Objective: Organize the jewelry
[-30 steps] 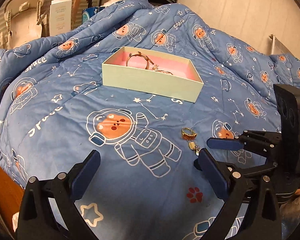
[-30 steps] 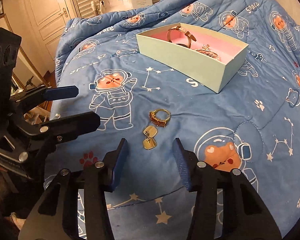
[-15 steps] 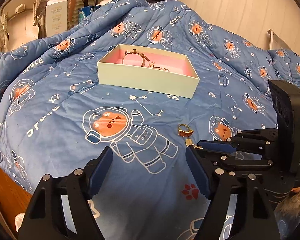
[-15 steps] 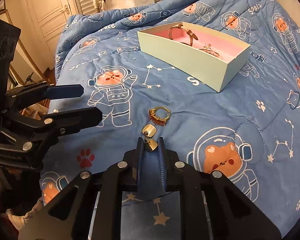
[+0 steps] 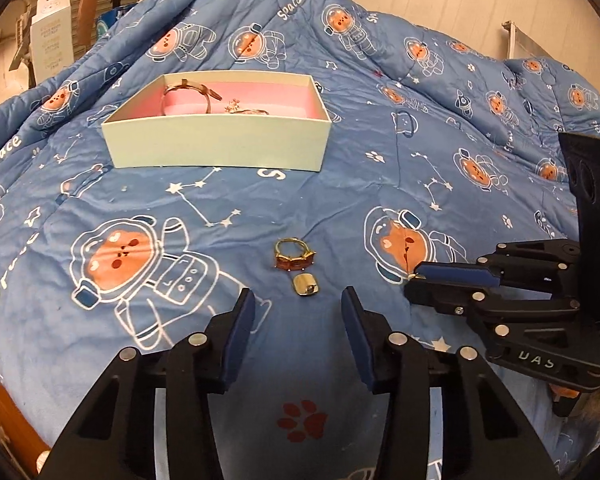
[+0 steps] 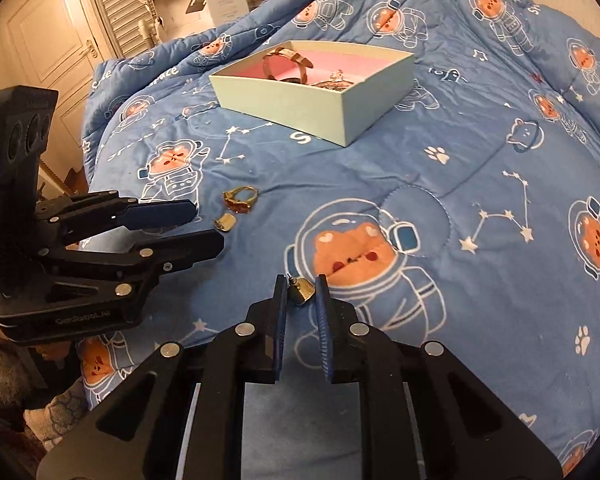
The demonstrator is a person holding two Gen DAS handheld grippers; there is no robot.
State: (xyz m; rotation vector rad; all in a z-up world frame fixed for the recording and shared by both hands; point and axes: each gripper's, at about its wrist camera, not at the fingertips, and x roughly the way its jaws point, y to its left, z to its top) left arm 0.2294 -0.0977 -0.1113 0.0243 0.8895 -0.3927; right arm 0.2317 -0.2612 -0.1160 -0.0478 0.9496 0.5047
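Observation:
A pale green box (image 5: 216, 148) with a pink lining holds a strap bracelet (image 5: 188, 92) and other small jewelry. A gold ring with orange stones (image 5: 294, 256) and a gold square earring (image 5: 307, 285) lie on the blue quilt just ahead of my open left gripper (image 5: 298, 314). My right gripper (image 6: 300, 290) is shut on a second gold earring (image 6: 302, 290) and holds it above the quilt. The box (image 6: 320, 108), the ring (image 6: 240, 200) and the lying earring (image 6: 226, 224) show in the right wrist view, with my left gripper (image 6: 196, 226) beside them. The right gripper (image 5: 416, 284) stands at the right in the left wrist view.
The blue astronaut quilt (image 5: 420, 120) covers a rounded bed. A white carton (image 5: 52, 40) and shelves stand behind it on the left. A door (image 6: 48, 40) and louvred panels are at the far left in the right wrist view.
My right gripper closed on one gold earring and lifted it off the quilt to the right. My left gripper moved in behind the ring and the other earring and narrowed somewhat.

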